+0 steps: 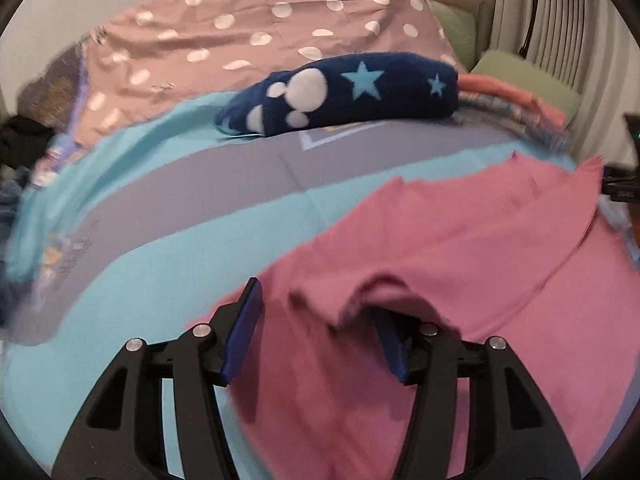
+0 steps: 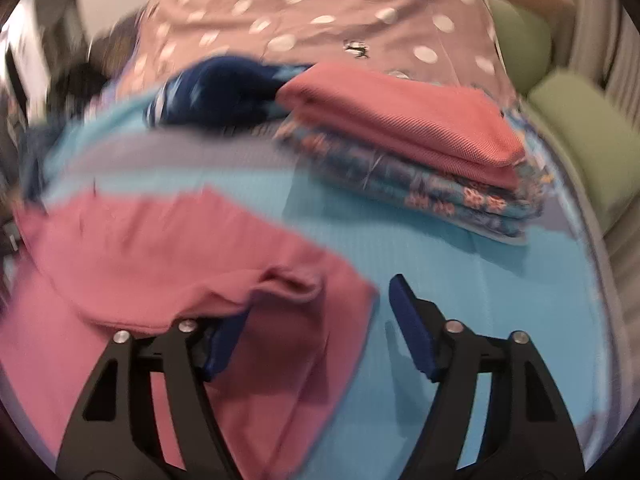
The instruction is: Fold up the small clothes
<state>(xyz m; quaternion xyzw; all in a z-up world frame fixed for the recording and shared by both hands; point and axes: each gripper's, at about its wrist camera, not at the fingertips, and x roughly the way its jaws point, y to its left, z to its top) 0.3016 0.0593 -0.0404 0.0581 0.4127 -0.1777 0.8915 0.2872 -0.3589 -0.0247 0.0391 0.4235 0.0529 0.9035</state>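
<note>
A pink garment (image 1: 460,248) lies spread on a light blue and grey bedsheet (image 1: 132,264). It also shows in the right wrist view (image 2: 140,252). My left gripper (image 1: 316,312) is open, its jaws wide apart over the garment's near left edge; a raised fold of cloth covers its right fingertip. My right gripper (image 2: 320,304) is open over the garment's near right corner; a fold of cloth drapes over its left finger. Neither gripper is shut on the cloth.
A stack of folded clothes (image 2: 412,148), coral on top of floral, sits at the far right. A navy star-print fleece item (image 1: 352,92) lies behind. A pink polka-dot cover (image 1: 256,36) and green cushions (image 2: 580,136) stand beyond.
</note>
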